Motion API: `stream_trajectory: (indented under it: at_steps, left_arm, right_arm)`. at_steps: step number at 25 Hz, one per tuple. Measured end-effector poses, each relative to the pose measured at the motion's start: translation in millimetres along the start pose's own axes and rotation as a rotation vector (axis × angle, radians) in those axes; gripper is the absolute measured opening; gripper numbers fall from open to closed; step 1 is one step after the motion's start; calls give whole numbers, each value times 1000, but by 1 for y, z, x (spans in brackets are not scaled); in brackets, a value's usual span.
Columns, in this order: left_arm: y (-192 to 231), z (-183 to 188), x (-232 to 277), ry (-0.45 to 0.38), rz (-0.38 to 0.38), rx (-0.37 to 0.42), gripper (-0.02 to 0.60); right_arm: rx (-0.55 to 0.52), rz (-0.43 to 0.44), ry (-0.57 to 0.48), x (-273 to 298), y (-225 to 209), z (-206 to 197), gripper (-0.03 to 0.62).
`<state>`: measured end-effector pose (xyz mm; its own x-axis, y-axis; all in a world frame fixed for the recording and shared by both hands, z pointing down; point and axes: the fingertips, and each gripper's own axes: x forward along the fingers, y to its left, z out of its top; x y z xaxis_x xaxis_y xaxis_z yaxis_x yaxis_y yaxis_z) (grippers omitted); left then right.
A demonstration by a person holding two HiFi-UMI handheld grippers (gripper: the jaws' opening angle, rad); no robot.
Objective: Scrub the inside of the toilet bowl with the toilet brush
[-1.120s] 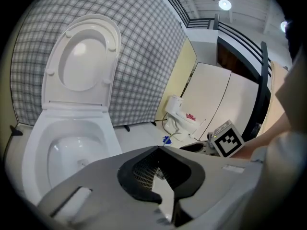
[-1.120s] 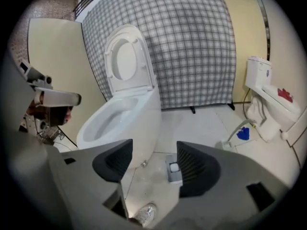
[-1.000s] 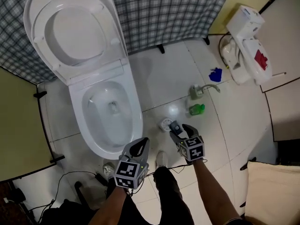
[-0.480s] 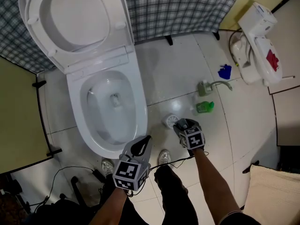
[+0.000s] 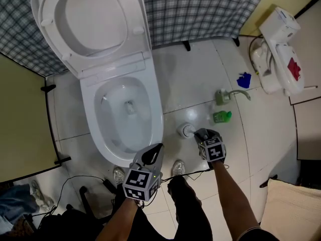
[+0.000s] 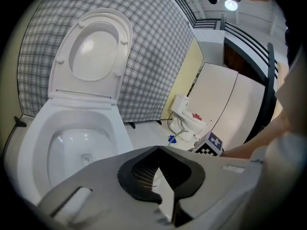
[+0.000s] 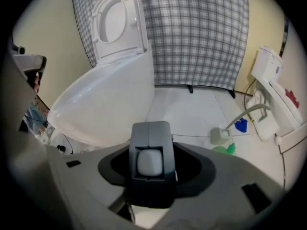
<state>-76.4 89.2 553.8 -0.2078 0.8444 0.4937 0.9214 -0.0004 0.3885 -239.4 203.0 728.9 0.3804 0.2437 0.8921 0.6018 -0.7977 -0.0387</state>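
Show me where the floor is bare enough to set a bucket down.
The widest bare tiles lie between the toilet bowl, the plaid curtain and the blue item. A narrower strip runs between bowl and yellow panel. Crowded: the green bottle, hose fitting and toilet brush holder; cables near the feet.

floor is glossy white tile with thin grey joints, glare spot mid-floor. grey plaid cloth hangs along the back. pale yellow panels on black feet stand left and back right. second white fixture far right, beige cushion bottom right, ceiling lamp lit
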Motion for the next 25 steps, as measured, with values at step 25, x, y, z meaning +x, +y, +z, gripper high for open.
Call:
stream_trajectory:
  at_steps: [25]
  left_arm:
    - [69,165,-151,-191,148,-40,11]
  right_arm:
    - [-29,139,-626,-289,123,261,206]
